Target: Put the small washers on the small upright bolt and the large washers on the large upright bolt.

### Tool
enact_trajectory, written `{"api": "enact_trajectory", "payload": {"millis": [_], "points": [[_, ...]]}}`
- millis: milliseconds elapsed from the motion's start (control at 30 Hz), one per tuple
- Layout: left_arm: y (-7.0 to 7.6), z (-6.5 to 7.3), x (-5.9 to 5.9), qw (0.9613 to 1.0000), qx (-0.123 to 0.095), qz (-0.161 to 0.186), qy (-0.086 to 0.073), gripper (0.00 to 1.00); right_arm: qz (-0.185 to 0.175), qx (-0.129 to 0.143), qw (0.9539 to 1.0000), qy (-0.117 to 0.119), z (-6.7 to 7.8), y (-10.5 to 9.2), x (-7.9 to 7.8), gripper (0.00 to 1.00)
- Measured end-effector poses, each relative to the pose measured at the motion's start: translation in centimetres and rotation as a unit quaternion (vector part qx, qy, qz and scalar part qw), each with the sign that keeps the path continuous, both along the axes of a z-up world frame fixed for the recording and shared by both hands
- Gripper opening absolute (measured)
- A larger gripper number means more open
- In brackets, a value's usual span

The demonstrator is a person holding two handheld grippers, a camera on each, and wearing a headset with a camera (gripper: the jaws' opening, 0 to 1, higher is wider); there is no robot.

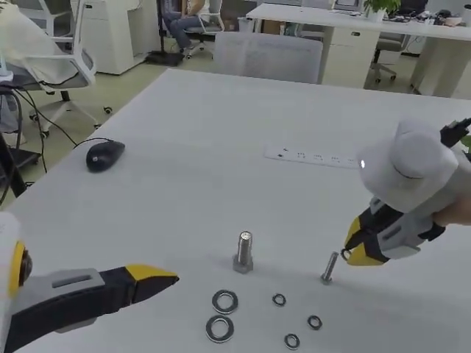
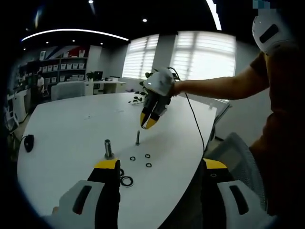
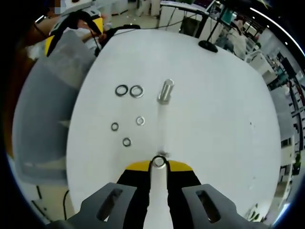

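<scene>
The large upright bolt [image 1: 244,251] stands mid-table, with the small upright bolt [image 1: 329,268] to its right. My right gripper [image 1: 351,254] hovers just right of the small bolt's top, shut on a small washer [image 3: 158,162]. Two large washers [image 1: 224,301] and three small washers [image 1: 279,299] lie flat in front of the bolts. My left gripper [image 2: 161,164] is open and holds nothing, low at the near left of the table [image 1: 165,279]. From there the right gripper [image 2: 148,121] hangs over the small bolt [image 2: 137,137], and the large bolt [image 2: 109,149] stands nearer.
A black mouse [image 1: 104,154] lies at the left of the white table [image 1: 184,184], and a white power strip [image 1: 313,157] lies further back. Office chairs and desks stand beyond the far edge.
</scene>
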State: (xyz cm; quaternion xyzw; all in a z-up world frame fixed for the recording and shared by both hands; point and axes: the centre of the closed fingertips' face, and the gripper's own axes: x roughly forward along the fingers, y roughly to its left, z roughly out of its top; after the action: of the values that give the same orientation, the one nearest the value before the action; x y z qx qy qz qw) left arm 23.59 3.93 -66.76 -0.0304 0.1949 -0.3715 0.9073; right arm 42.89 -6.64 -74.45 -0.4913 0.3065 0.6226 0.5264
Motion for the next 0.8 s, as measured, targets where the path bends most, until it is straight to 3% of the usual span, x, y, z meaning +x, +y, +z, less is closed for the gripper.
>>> {"api": "enact_trajectory", "payload": {"millis": [567,800], "points": [[0.4,-0.2,0.1,1.0,-0.002,0.006,0.003,0.68,0.009,-0.028,0.9995,0.007,-1.3,0.6,0.5,0.12],[0.4,-0.3,0.1,1.0,-0.004,0.006,0.006,0.68,0.01,-0.027,0.9995,0.01,-1.5,0.7,0.5,0.12]]}}
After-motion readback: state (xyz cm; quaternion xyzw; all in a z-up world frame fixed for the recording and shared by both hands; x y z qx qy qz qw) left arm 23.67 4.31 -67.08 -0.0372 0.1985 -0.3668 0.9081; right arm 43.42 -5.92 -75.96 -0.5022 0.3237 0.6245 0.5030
